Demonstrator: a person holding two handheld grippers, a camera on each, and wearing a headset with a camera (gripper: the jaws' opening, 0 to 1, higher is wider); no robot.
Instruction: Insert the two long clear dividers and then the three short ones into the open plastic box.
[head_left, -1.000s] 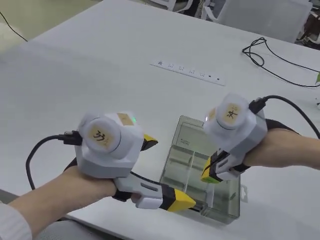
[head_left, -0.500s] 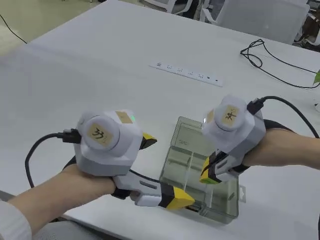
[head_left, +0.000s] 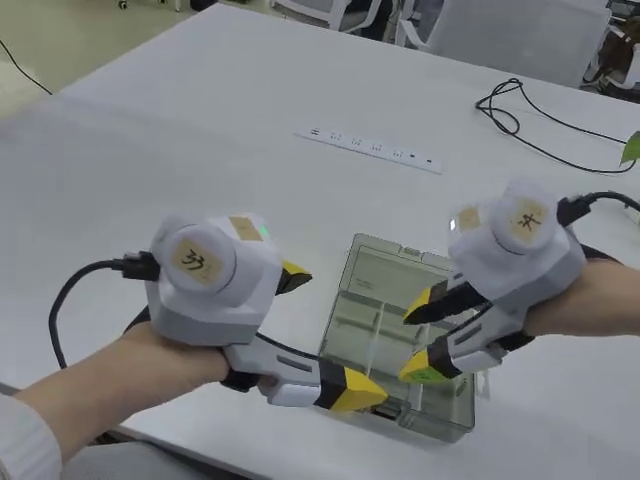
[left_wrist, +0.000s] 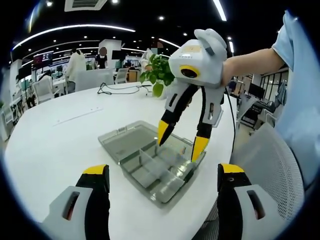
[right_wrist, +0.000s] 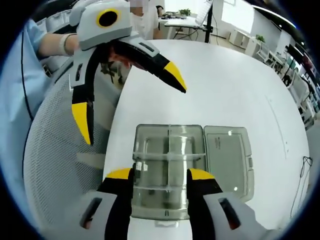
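At the near edge of the counter (head_left: 200, 120), open plastic box (head_left: 338, 340) holds clear dividers (head_left: 378, 322) forming compartments, lid (head_left: 385, 268) flat on far side. Left claw (head_left: 340, 337) and right claw (head_left: 410, 345) hover by it, both released, empty.

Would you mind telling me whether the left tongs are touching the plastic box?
Apart: the left gripper view shows white table between the left gripper's tongs and the plastic box.

open-plan office, large white table (head_left: 180, 110) with a power strip (head_left: 370, 148) and a loose black cable (head_left: 535, 125) on it, mesh office chair (right_wrist: 60, 155) alongside, long ceiling strip lights (left_wrist: 75, 28), potted plant (left_wrist: 157, 75), more desks and chairs behind, people standing (left_wrist: 75, 65) far off
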